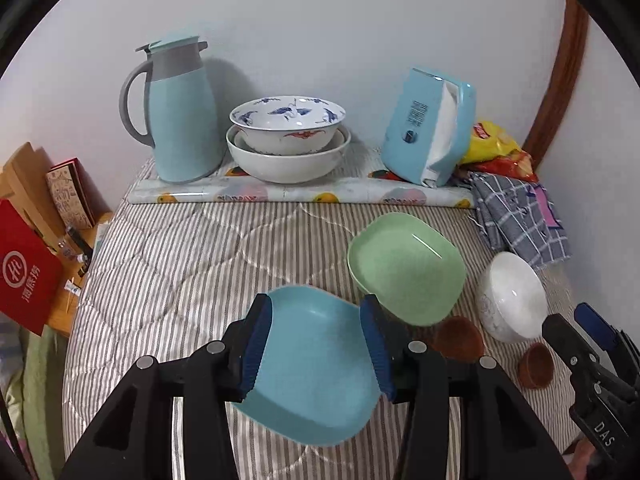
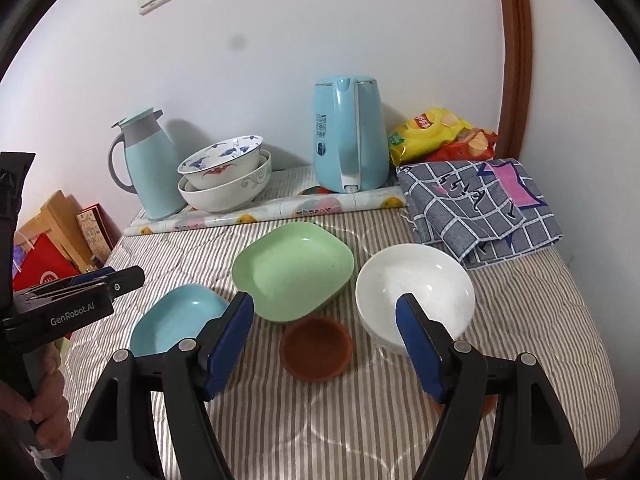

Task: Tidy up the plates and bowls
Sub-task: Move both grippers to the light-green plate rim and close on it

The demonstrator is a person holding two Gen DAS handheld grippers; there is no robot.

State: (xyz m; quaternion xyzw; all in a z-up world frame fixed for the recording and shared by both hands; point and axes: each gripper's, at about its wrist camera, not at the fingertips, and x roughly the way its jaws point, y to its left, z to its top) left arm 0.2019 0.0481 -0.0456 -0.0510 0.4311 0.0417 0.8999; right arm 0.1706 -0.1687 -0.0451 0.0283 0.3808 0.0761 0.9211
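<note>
You held the left gripper (image 1: 316,308) above the blue plate (image 1: 316,380) with its jaws partly apart and, as far as I could judge, pressing on nothing; the plate lay flat on the striped quilt (image 2: 360,432) directly beneath the pads, its side rims hidden behind them. The green plate (image 1: 408,268) sat just ahead and to the right of that tool, touching or nearly touching the blue one. Your right gripper (image 2: 326,308) hung wide and empty, a small brown dish (image 2: 316,348) under the gap and the white bowl (image 2: 416,288) just beyond its right finger. The step looked like picking one plate to stack on the other. To do it well, you needed to tip one pad under a rim, pinch the edge rather than span the plate, lift level, and keep the right tool clear of the white bowl
</note>
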